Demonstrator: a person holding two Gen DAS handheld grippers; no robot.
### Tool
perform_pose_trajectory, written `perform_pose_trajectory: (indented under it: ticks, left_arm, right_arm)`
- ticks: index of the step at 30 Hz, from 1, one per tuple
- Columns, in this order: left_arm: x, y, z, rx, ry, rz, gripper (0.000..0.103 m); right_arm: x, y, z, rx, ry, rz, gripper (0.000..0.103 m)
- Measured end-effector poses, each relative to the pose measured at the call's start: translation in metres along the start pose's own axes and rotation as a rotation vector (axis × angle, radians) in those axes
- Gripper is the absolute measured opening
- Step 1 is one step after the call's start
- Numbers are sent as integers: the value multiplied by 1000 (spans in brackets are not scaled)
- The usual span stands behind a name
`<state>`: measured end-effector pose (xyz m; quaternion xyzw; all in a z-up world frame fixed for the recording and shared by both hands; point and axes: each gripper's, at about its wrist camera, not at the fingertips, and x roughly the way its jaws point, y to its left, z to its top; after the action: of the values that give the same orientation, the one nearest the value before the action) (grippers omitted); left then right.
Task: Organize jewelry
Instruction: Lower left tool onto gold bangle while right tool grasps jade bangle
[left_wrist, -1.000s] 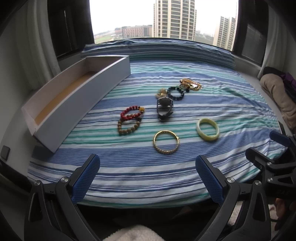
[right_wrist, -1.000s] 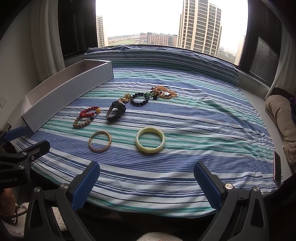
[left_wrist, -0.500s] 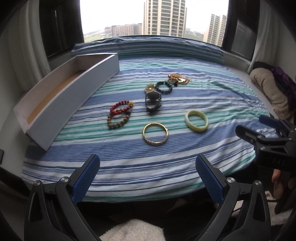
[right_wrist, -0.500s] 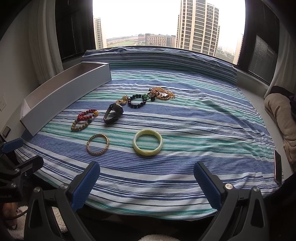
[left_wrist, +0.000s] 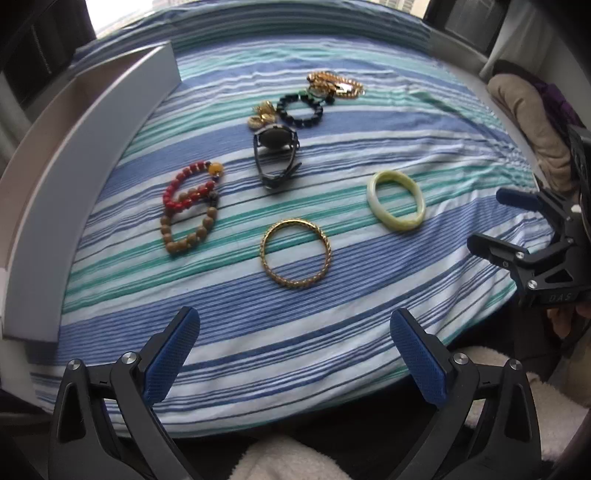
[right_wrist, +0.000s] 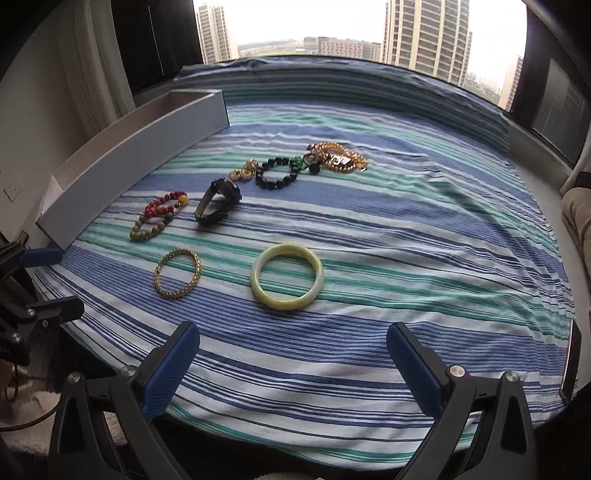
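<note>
Tangling indistinctly, gold chains (right_wrist: 338, 161) behind dark bead bracelet (right_wrist: 277, 172).

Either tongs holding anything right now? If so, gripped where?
Nothing held. Left tongs and right tongs are both open and empty above the near edge of the striped bedspread. The jewelry, including the gold bangle and jade bangle, lies untouched.

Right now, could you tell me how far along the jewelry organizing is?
Nothing looks done yet: no jewelry shows in the visible part of the long box. Nothing is in hand; the left gripper and right gripper hover with jaws wide apart. All remains on the striped cloth: gold bangle, jade bangle, watch, bead bracelets and the far pieces.
</note>
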<state>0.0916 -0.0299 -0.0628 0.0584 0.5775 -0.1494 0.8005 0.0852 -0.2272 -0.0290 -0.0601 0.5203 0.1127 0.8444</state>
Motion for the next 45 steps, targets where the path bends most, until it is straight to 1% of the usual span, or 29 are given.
perform_pose_trajectory:
  ticks: [2,4,6,8,10,12,15,16,20,25,30,33,37,39,40,41,42,43,44,45]
  left_arm:
    - [22,-6,14,23,51,-37,102]
    - [44,-4,26,-4,119,-53,102]
    - [62,-5,34,-12,168,-75,102]
    - [74,-8,38,-6,193,-47,102]
    - [83,-12,39,29,202,-20,102]
    - [91,-13,38,31,214,17,102]
    - [96,-16,35,31,229,23,102]
    - [96,-16,34,31,229,27,101]
    - [100,-21,34,38,216,68,94]
    - [98,-15,33,19,205,75,93]
    - [95,-10,33,15,196,75,95]
    - [100,-12,41,15,192,77,95]
    - [102,-10,42,15,178,81,95]
    - [102,-8,42,7,165,80,93]
    - [98,-7,41,5,155,80,87]
    - [94,-7,38,2,142,80,74]
    - [91,-6,38,1,134,82,70]
    - [93,-4,39,-10,149,69,70]
    - [92,-1,40,-23,145,56,70]
    - [91,2,40,-33,147,48,70]
  right_arm:
    - [24,-5,12,-34,75,12,103]
    - [47,-7,23,-61,126,33,103]
    - [69,-9,33,-67,174,67,103]
    - [88,-12,40,-69,221,87,103]
    - [101,-12,45,-89,246,87,103]
    - [108,-13,47,-103,265,91,103]
    - [112,-16,49,-93,289,102,103]
    - [113,-16,49,-88,300,106,103]
    - [118,-14,50,-76,350,104,103]
    - [127,-6,52,-92,371,78,103]
    - [141,0,53,-64,401,74,103]
    - [147,-4,53,-55,419,57,103]
    - [153,7,50,-98,421,24,103]
    - [156,13,48,-129,406,0,103]
    - [157,15,45,-144,400,-10,103]
    - [157,17,44,-158,395,-17,103]
    - [156,23,41,-163,382,-14,100]
    - [154,27,41,-166,358,-10,87]
    - [151,29,42,-170,353,-13,83]
    - [150,31,41,-164,353,-10,83]
